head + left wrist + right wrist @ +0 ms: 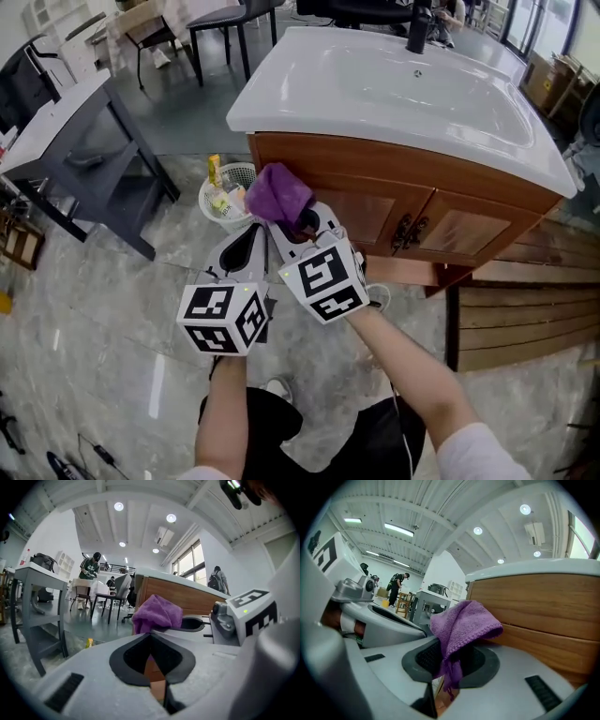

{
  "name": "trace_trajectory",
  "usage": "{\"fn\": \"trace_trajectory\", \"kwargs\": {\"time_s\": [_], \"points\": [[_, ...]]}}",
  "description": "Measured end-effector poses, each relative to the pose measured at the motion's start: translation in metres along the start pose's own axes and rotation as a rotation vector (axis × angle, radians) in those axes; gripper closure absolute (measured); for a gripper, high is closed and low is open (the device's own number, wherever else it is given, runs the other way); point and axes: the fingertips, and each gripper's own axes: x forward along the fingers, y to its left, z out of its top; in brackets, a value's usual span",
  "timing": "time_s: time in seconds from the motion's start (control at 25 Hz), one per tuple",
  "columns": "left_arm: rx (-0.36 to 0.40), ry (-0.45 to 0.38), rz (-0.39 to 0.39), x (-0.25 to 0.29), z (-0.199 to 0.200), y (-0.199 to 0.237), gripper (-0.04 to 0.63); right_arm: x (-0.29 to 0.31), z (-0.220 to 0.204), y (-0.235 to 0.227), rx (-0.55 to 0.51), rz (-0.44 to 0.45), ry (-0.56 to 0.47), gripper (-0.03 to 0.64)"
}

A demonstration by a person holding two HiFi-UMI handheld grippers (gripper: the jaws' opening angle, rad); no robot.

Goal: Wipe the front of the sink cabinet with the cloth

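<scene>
A wooden sink cabinet with a white basin top stands ahead of me. My right gripper is shut on a purple cloth, which bunches up beyond the jaws close to the cabinet's left front; whether it touches the wood I cannot tell. In the right gripper view the purple cloth hangs between the pads next to the wooden front. My left gripper sits just left of the right one, jaws closed with nothing in them. In the left gripper view the cloth shows ahead.
A white mesh bin with rubbish stands on the floor at the cabinet's left corner. A dark grey table is to the left. Chairs stand behind. Cabinet door handles sit mid-front. Wooden slats lie at the right.
</scene>
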Motion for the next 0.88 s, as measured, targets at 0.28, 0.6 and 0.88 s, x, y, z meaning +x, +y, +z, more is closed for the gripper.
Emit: {"fn": "trace_trajectory", "kwargs": {"time_s": [0.28, 0.6, 0.88], "points": [[0.009, -0.017, -0.007, 0.004, -0.017, -0.002, 0.589, 0.003, -0.004, -0.003, -0.003, -0.005, -0.057, 0.54], [0.02, -0.049, -0.03, 0.004, -0.025, -0.019, 0.589, -0.007, -0.013, -0.004, -0.02, -0.017, -0.078, 0.541], [0.043, -0.055, -0.064, 0.009, -0.028, -0.041, 0.589, -0.023, -0.02, -0.019, -0.015, -0.057, -0.083, 0.54]]}}
